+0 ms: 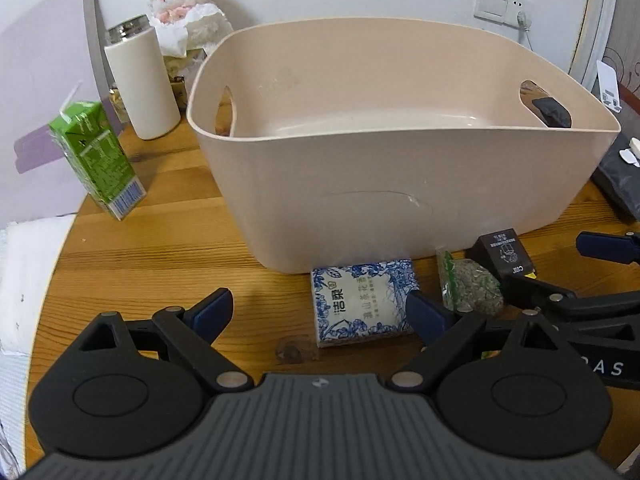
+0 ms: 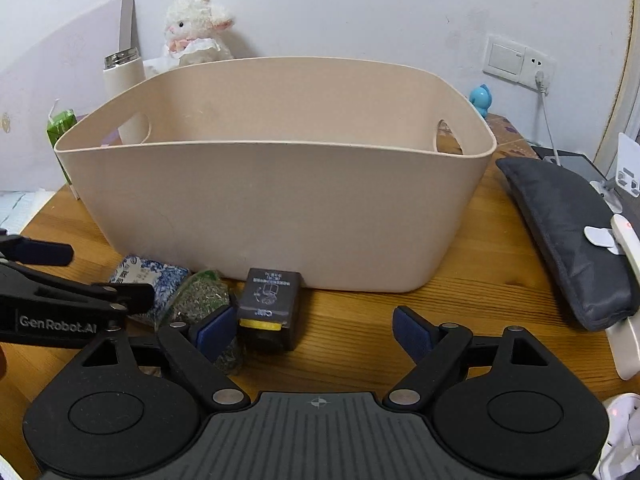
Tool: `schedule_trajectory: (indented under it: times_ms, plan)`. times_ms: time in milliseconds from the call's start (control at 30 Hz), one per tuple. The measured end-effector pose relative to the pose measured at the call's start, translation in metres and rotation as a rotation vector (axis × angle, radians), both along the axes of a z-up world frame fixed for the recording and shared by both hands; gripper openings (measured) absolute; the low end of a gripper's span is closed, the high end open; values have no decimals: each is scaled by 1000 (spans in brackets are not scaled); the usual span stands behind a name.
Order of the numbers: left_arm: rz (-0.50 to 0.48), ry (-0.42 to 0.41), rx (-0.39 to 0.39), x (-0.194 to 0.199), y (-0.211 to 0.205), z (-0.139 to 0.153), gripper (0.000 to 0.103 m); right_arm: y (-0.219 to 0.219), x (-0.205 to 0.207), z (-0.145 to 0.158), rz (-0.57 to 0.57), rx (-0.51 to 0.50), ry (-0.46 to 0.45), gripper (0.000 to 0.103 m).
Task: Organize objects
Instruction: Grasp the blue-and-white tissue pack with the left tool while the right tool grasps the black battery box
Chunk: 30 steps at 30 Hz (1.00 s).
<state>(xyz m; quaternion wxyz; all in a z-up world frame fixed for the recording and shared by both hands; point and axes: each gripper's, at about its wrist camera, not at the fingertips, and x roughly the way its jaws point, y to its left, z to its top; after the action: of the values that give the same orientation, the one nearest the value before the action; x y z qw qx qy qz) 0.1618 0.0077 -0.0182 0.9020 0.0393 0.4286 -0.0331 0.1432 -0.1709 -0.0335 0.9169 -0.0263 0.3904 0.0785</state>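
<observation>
A beige plastic bin (image 1: 400, 184) stands on the wooden table; it also shows in the right wrist view (image 2: 276, 208). In front of it lie a blue-and-white tissue pack (image 1: 362, 304), a clear bag of green herbs (image 1: 472, 286) and a small black box (image 1: 505, 258). My left gripper (image 1: 320, 312) is open and empty, with the tissue pack just ahead between its fingers. My right gripper (image 2: 316, 330) is open and empty; the black box (image 2: 270, 308) sits just inside its left finger, next to the herb bag (image 2: 200, 300) and the tissue pack (image 2: 154, 280).
A green drink carton (image 1: 98, 158), a white flask (image 1: 142, 84) and a plush lamb (image 1: 188, 4) stand at the left back. A dark grey pouch (image 2: 572, 240) lies at the right. A blue toy (image 2: 480, 98) and wall socket (image 2: 518, 64) are behind.
</observation>
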Motion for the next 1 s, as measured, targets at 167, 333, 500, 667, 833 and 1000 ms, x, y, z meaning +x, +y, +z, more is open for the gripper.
schedule_trajectory:
  times_ms: [167, 333, 500, 667, 833, 1000]
  plan:
    - [8, 9, -28, 7, 2, -3, 94, -2, 4, -1, 3, 31, 11, 88]
    - [10, 21, -57, 13, 1, -8, 94, -4, 9, -5, -23, 19, 28, 88]
    - [9, 28, -85, 16, 2, -10, 94, -6, 11, -6, -14, 48, 34, 85]
    - [22, 61, -119, 23, 3, -19, 94, -7, 17, -10, -29, 41, 46, 84]
    - [-1, 35, -30, 17, -5, -23, 94, -6, 20, -19, -24, 30, 59, 80]
    - [-19, 23, -34, 15, -2, -19, 78, -1, 21, -24, -9, 43, 52, 66]
